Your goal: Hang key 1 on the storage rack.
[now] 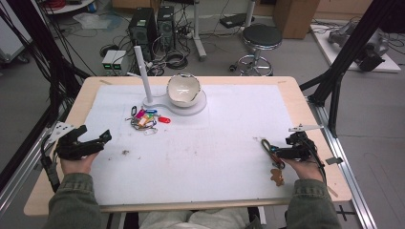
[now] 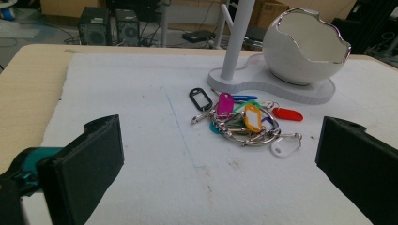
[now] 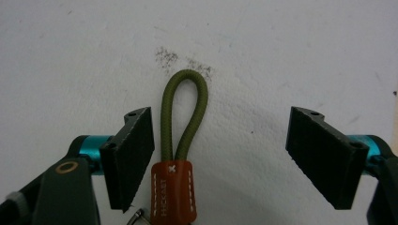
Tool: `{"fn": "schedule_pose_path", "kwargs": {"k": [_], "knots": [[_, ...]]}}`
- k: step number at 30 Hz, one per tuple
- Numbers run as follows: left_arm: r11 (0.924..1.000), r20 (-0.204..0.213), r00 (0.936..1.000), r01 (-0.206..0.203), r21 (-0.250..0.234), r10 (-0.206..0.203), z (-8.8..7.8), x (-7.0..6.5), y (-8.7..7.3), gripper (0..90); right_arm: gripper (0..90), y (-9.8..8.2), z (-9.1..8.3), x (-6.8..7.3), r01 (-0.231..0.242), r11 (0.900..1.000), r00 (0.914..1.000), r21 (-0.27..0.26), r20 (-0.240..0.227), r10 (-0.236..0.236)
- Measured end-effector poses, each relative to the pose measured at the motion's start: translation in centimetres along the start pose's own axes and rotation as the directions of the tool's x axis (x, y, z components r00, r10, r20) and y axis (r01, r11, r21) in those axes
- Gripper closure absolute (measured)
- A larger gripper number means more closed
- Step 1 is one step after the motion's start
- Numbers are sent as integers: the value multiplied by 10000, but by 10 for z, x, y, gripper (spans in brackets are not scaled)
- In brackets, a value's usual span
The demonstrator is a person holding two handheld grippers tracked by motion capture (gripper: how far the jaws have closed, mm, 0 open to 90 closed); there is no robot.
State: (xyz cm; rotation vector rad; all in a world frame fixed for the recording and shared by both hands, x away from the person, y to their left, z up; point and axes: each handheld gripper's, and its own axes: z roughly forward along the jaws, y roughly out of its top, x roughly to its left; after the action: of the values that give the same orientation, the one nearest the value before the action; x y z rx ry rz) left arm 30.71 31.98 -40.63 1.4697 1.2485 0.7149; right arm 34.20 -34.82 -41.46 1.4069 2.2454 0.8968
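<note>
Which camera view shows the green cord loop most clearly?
The right gripper view: the green cord loop lies large and sharp between the open jaws, above its brown leather sleeve. In the high view the loop is tiny beside the right gripper.

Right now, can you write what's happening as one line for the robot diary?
right gripper: open, jaws either side of green cord loop, not pressing | left gripper: open, facing key tag bunch | egg-shaped bowl: on white stand
</note>
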Motion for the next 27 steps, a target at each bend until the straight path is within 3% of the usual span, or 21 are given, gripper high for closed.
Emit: {"fn": "schedule_pose_path", "kwargs": {"k": [4,9,16,27], "knots": [[10000,15,10000,0,4,0,0,0,0,18,285,-4,1,-2,20,9986,9991,530,-420,2],[10000,11,10000,3,0,-3,0,0,0,18,354,-6,4,0,198,9954,9987,942,-483,-153],[10000,28,10000,2,-2,-2,0,0,0,18,506,-5,3,2,417,9944,9962,972,-799,-340],[10000,32,10000,0,-6,0,0,0,0,18,591,-5,5,3,203,9899,9924,1402,-1227,-30]]}}
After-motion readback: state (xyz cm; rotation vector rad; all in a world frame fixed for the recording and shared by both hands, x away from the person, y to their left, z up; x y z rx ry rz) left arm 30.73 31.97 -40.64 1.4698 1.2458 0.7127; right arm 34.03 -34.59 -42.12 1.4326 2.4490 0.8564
